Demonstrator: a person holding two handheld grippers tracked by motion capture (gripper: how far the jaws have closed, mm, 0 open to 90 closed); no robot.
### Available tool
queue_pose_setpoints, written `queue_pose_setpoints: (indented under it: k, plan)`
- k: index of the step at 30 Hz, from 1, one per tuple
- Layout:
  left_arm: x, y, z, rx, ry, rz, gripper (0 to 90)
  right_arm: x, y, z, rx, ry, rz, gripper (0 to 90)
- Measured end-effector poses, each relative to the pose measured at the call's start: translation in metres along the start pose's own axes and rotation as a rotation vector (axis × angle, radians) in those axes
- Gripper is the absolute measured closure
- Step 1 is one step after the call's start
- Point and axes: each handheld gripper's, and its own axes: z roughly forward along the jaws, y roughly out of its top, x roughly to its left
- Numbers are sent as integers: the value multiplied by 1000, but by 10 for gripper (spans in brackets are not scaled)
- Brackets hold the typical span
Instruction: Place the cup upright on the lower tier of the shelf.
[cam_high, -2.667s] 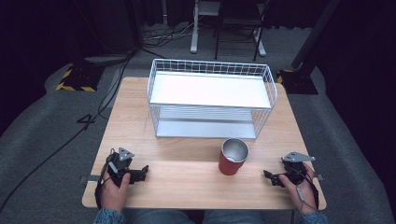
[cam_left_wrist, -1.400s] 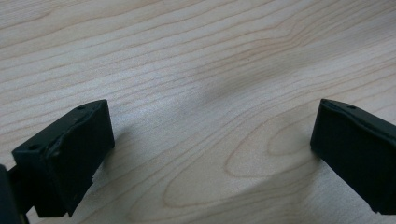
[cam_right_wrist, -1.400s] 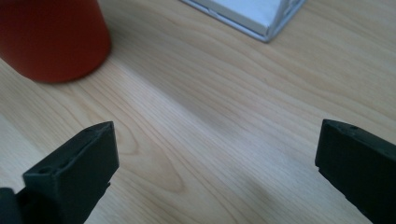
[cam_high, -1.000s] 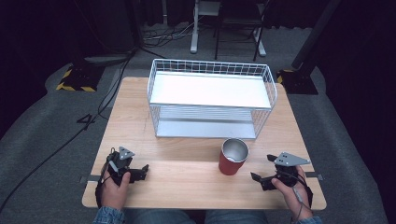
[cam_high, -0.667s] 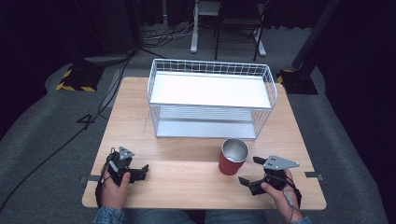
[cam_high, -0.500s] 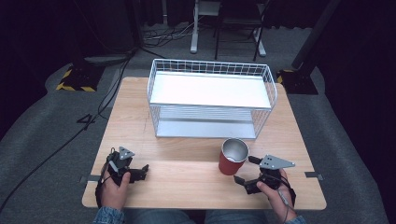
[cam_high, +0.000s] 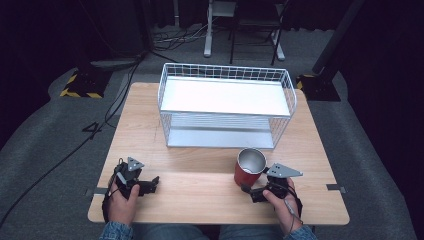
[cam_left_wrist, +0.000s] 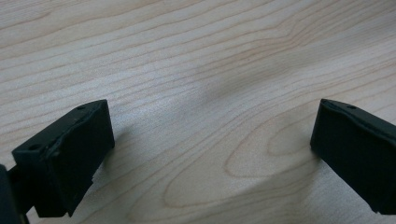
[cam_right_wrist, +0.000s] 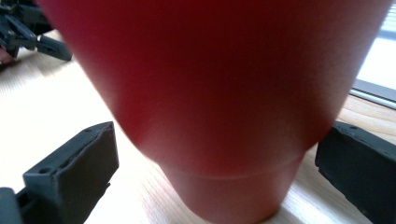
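A: High view first — wooden desk (cam_high: 200, 185), white wire shelf rack (cam_high: 227, 107) standing toward the far half, two tiers. Red cup (cam_high: 248, 167) upright with a silvery inside, just in front of the rack's near right corner, toward the right of the desk's near half.

B: Grippers there?

A: Left gripper (cam_high: 152, 182) low on the desk near the front left edge, held in the left hand (cam_high: 121, 200), well apart from the cup. Right gripper (cam_high: 248, 190) at the cup's base on its near right side, held in the right hand (cam_high: 282, 202), grey three-cornered plate on top. From up here, hard to tell if fingers touch the cup.

B: Left gripper view?

A: Two black fingers (cam_left_wrist: 70, 156) spread wide, close over bare wood grain — nothing between them, nothing held.

B: And the right gripper view?

A: Red cup (cam_right_wrist: 219, 102) looming very close, narrow base standing on the desk, between the two black fingers (cam_right_wrist: 70, 172). Fingers wide apart, one either side of the base, light wood visible between each finger and the cup wall — not closed on it. Left gripper (cam_right_wrist: 32, 32) small at top left, farther off. Pale edge of the rack (cam_right_wrist: 378, 65) at the far right.
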Motion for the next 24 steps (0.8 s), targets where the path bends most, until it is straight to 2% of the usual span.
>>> queue_pose_setpoints:
  k: [3, 10, 16, 18, 21, 24]
  plan:
    - [0, 0, 0, -1, 0, 0, 0, -1, 1, 3, -14, -4, 13, 0]
    - [0, 0, 0, 0, 0, 0, 0, 1, 3, 10, -11, -13, 42, 5]
    - [0, 0, 0, 0, 0, 0, 0, 4, 5, 14, 6, -41, 30, 33]
    - [0, 0, 0, 0, 0, 0, 0, 5, 6, 15, 8, -58, 19, 83]
    - [0, 0, 0, 0, 0, 0, 0, 5, 6, 16, 9, -68, 20, 110]
    - [0, 0, 0, 0, 0, 0, 0, 6, 6, 16, 18, -85, -5, 137]
